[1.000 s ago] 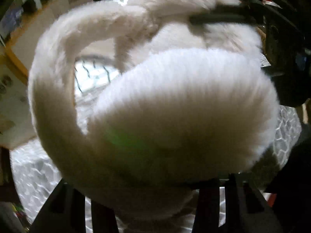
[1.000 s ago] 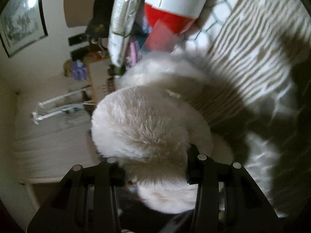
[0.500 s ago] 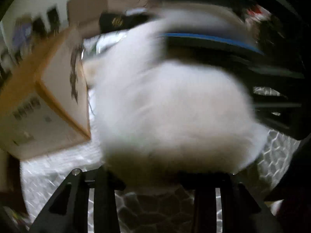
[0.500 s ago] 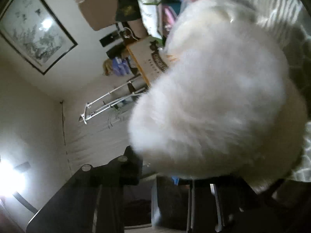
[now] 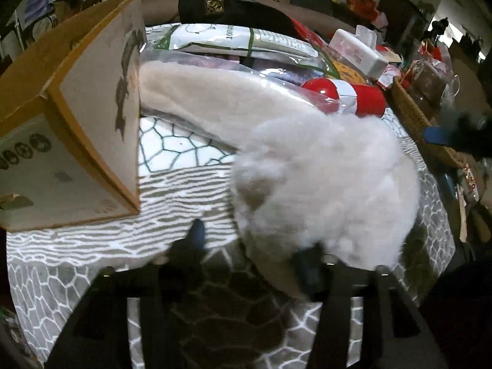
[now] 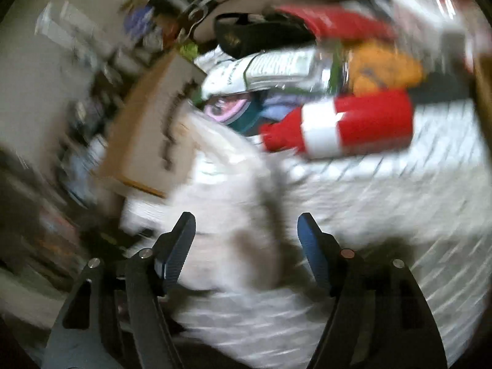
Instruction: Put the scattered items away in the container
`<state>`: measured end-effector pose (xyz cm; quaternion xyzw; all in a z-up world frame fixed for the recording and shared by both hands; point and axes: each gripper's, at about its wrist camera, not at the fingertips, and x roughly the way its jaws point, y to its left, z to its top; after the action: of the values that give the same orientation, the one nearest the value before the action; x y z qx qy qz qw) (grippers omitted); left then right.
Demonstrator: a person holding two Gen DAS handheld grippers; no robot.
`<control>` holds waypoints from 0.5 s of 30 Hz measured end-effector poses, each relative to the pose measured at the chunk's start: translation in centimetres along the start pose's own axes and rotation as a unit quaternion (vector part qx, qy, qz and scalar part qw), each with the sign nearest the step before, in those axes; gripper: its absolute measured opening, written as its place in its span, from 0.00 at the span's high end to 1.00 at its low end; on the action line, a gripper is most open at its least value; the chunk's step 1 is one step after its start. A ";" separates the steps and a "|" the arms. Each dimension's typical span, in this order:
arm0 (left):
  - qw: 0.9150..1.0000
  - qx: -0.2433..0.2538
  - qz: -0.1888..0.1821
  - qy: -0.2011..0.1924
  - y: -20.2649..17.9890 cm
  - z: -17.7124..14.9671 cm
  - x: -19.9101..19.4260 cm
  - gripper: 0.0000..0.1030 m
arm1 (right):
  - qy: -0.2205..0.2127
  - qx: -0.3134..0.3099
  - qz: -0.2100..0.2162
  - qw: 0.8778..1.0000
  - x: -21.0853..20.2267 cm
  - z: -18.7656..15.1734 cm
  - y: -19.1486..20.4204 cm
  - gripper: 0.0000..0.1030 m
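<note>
White fluffy earmuffs (image 5: 326,184) lie on the patterned grey-white cloth (image 5: 184,184), resting against my left gripper's right finger. My left gripper (image 5: 252,246) is open, its left fingertip (image 5: 196,233) clear of the fur. The right wrist view is blurred: my right gripper (image 6: 246,230) is open and empty, with the white fur (image 6: 227,190) just ahead between the fingers. A cardboard box (image 5: 70,129) stands at the left; it also shows in the right wrist view (image 6: 147,141). A red and white bottle (image 5: 347,95) lies behind the earmuffs.
Bagged goods (image 5: 240,43), a black cap (image 5: 230,9) and a white box (image 5: 356,52) crowd the back. A wicker basket (image 5: 418,123) stands at the right. The other gripper's blue-padded finger (image 5: 442,135) shows at the right edge.
Both grippers have opened and let go of the earmuffs, which now lie on the cloth. Both have pulled back; the right gripper is moving fast.
</note>
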<state>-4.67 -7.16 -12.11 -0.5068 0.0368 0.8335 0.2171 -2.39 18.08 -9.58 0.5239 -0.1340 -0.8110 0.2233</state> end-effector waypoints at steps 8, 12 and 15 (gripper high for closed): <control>0.995 0.085 0.047 -0.012 -1.6 -0.5 -0.2 0.44 | 0.003 -0.192 -0.058 0.980 2.2 -2.8 3.1 0.37; 0.999 0.051 0.007 0.001 -0.5 -0.6 -0.5 0.44 | 0.020 -0.165 0.008 0.986 2.2 -4.0 2.6 0.37; 0.999 0.024 -0.031 -0.005 0.9 -1.3 -2.2 0.43 | 0.025 -0.142 0.036 0.989 2.3 -5.1 2.0 0.36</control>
<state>-3.10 -9.04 -10.95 -0.4982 0.0401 0.8278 0.2550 1.93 15.24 -12.63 0.5017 -0.0307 -0.8001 0.3274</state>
